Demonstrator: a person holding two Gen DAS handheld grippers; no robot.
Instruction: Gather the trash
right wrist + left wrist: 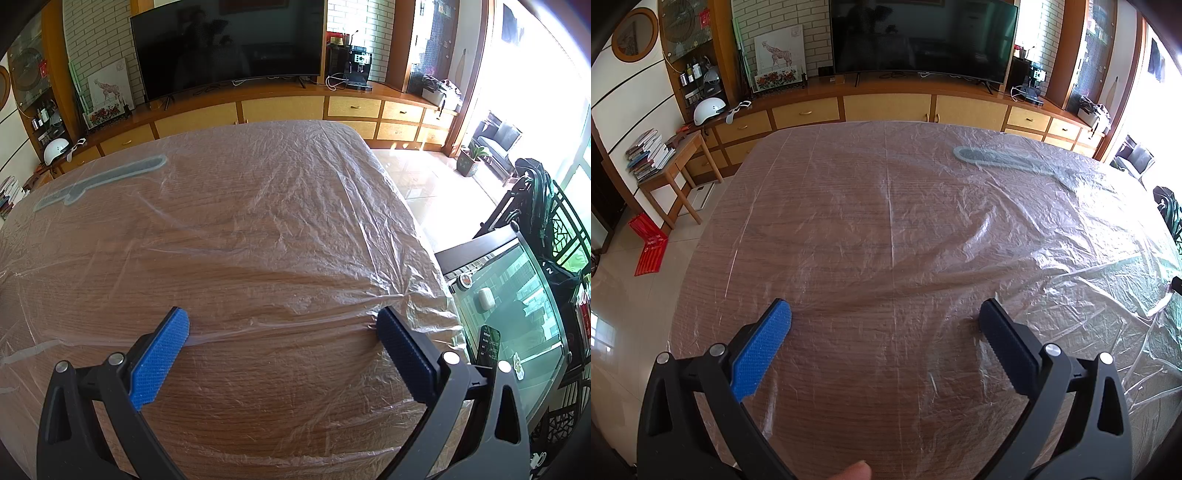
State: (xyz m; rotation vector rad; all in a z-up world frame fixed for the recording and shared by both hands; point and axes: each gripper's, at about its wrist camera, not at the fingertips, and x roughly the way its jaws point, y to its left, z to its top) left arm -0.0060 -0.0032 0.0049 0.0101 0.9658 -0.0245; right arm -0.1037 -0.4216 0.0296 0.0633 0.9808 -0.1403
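Note:
A clear, wrinkled plastic sheet (1015, 229) covers the wooden table (849, 369); it also shows in the right wrist view (295, 206). A grey-blue elongated shape (997, 158) lies under or on the sheet at the far side, and shows in the right wrist view (107, 173). My left gripper (884, 315) is open just above the sheet, with nothing between its blue pads. My right gripper (282, 325) is open over a stretched fold of the sheet near the table's right edge, and its fingertips (181, 321) touch or nearly touch the plastic.
A TV (923, 37) on a long wooden cabinet (886, 107) stands behind the table. A small side table with books (676, 162) and a red bag (650, 247) are on the left. A glass-topped low table (517, 314) with a remote stands right of the table.

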